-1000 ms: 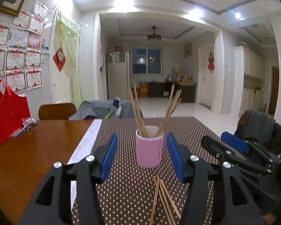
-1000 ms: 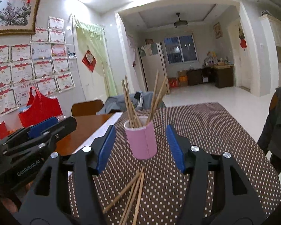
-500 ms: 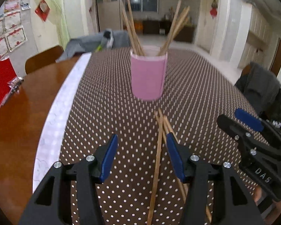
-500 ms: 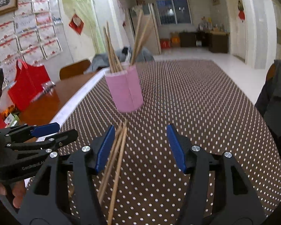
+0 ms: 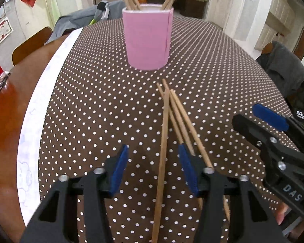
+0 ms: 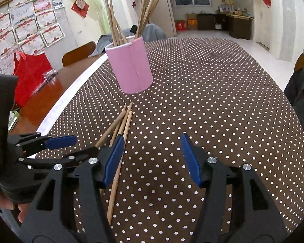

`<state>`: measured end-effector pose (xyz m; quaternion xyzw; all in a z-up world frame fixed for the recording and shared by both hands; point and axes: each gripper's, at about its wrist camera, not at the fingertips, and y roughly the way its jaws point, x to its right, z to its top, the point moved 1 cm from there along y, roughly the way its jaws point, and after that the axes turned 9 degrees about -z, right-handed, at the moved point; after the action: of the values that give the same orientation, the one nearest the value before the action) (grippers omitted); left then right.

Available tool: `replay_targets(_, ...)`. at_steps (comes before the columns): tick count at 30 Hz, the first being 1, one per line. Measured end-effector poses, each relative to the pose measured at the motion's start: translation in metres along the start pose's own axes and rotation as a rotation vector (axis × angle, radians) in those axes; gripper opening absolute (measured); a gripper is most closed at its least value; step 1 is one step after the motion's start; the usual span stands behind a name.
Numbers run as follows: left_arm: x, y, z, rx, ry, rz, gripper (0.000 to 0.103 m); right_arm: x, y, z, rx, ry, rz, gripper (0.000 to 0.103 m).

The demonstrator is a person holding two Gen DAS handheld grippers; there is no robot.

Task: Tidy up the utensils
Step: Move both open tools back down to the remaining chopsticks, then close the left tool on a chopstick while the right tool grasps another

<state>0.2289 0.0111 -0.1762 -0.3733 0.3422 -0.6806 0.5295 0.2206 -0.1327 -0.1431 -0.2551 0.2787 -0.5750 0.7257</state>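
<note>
A pink cup (image 5: 148, 38) holding several wooden chopsticks stands on the dotted brown tablecloth; it also shows in the right wrist view (image 6: 131, 66). Several loose chopsticks (image 5: 168, 119) lie on the cloth in front of the cup, also seen in the right wrist view (image 6: 121, 125). My left gripper (image 5: 152, 168) is open, low over the loose chopsticks, with one chopstick running between its jaws. My right gripper (image 6: 152, 160) is open and empty, just right of the loose chopsticks. Each gripper shows in the other's view: the right one (image 5: 273, 135), the left one (image 6: 50, 143).
The brown dotted tablecloth (image 6: 212, 93) covers a wooden table (image 5: 4, 125). A red bag (image 6: 30, 73) sits at the left on the bare wood. A chair with a dark jacket (image 5: 283, 75) stands at the right edge. A wooden chair (image 6: 79, 52) stands at the far side.
Both grippers have tilted down and moved forward toward the table. The cup and loose chopsticks appear larger and closer. My left gripper now straddles one loose chopstick.
</note>
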Motion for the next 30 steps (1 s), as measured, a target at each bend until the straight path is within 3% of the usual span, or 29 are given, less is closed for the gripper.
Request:
replay_targets(9, -0.006, 0.008, -0.004, -0.081, 0.024, 0.029, 0.042, -0.010, 0.016, 0.005, -0.099, -0.043, 0.018, 0.058)
replay_targets(11, -0.007, 0.006, -0.007, -0.074, 0.025, 0.010, 0.025, -0.015, 0.022, 0.006, -0.139, -0.060, 0.029, 0.058)
replay_targets(12, -0.008, 0.005, -0.007, -0.073, 0.018, 0.007, 0.006, -0.017, 0.026, 0.007, -0.167, -0.068, 0.031, 0.058)
replay_targets(18, -0.021, 0.003, 0.000, -0.037, -0.042, -0.023, 0.006, -0.031, 0.044, 0.010, -0.271, -0.106, 0.031, 0.058)
replay_targets(26, -0.029, -0.009, 0.009, 0.032, -0.095, -0.037, 0.006, -0.057, 0.061, 0.026, -0.337, -0.177, -0.043, 0.058)
replay_targets(30, -0.032, -0.013, 0.014, 0.057, -0.107, -0.041, 0.006, -0.074, 0.070, 0.027, -0.360, -0.270, -0.114, 0.056)
